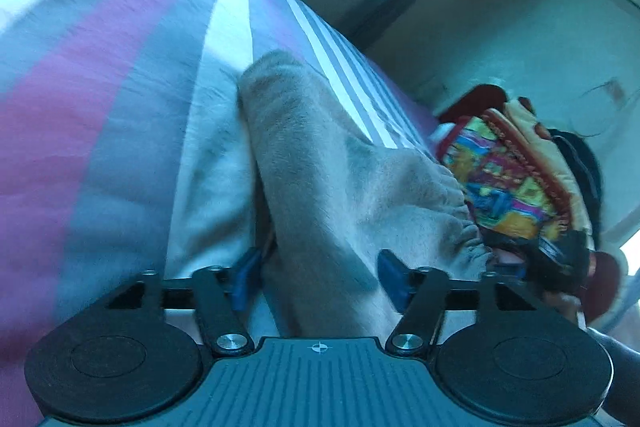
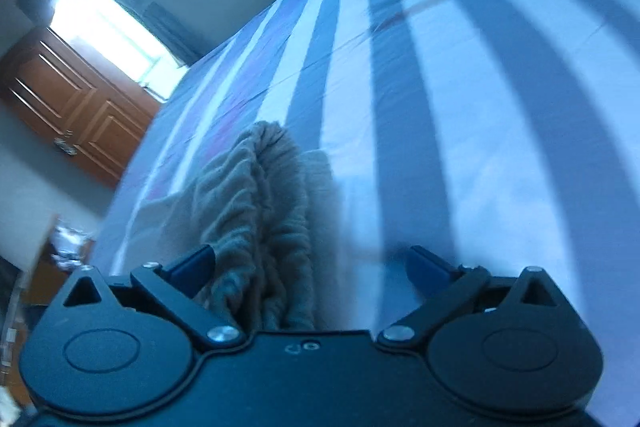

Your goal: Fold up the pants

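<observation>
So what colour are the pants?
Pale grey-beige, plain, no pattern: the pants show best in the left wrist view, lying on the striped sheet.

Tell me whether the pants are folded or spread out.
Folded. The grey pants lie as a narrow, layered bundle on the striped bedsheet, with the gathered waistband doubled over on itself.

— What do the pants [image 1: 320,163] look like?
— Soft, fuzzy beige-grey fabric, folded into a long narrow bundle

— Where do they lie?
— On a striped bed cover [image 1: 120,87], running lengthwise along its stripes

— And the waistband?
— Gathered elastic, bunched in thick ripples [image 2: 260,211] at one end; from the left wrist view the far end looks rounded and smooth, with shallow creases across the middle
</observation>
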The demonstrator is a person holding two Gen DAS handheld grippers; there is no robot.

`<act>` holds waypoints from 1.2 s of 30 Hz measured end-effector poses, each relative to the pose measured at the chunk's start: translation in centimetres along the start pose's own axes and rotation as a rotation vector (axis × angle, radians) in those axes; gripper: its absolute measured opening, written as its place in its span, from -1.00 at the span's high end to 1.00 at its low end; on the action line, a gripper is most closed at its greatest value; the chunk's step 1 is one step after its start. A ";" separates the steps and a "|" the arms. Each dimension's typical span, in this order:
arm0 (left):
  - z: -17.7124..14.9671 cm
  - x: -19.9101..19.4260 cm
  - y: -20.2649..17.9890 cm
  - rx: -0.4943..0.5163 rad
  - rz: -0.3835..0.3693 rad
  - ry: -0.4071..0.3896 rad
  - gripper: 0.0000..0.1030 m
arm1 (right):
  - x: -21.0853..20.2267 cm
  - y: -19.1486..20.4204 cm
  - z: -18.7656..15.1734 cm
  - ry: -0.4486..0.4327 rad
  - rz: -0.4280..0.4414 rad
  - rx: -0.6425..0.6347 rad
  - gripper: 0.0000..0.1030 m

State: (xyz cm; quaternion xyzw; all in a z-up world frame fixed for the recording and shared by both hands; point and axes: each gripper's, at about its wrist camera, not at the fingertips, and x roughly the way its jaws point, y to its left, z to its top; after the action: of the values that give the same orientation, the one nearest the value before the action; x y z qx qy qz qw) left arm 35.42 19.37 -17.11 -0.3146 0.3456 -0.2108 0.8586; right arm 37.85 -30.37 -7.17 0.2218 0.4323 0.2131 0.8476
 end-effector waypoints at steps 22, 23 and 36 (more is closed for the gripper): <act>-13.3 -20.0 -20.5 0.212 0.279 -0.398 -1.00 | -19.7 15.0 -15.1 -0.374 -0.246 -0.423 -1.00; -14.2 -20.5 -21.2 0.232 0.309 -0.405 -1.00 | -20.1 15.5 -16.3 -0.372 -0.262 -0.439 -1.00; -22.7 -23.2 -26.4 0.397 0.492 -0.373 -1.00 | -24.0 16.0 -26.7 -0.453 -0.407 -0.529 -1.00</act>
State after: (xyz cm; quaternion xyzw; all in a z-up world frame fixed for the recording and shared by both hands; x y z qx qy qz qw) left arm -0.45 4.99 -1.10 -0.0822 0.2007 0.0000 0.9762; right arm 0.25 -25.59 3.04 -0.0529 0.2000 0.0905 0.9742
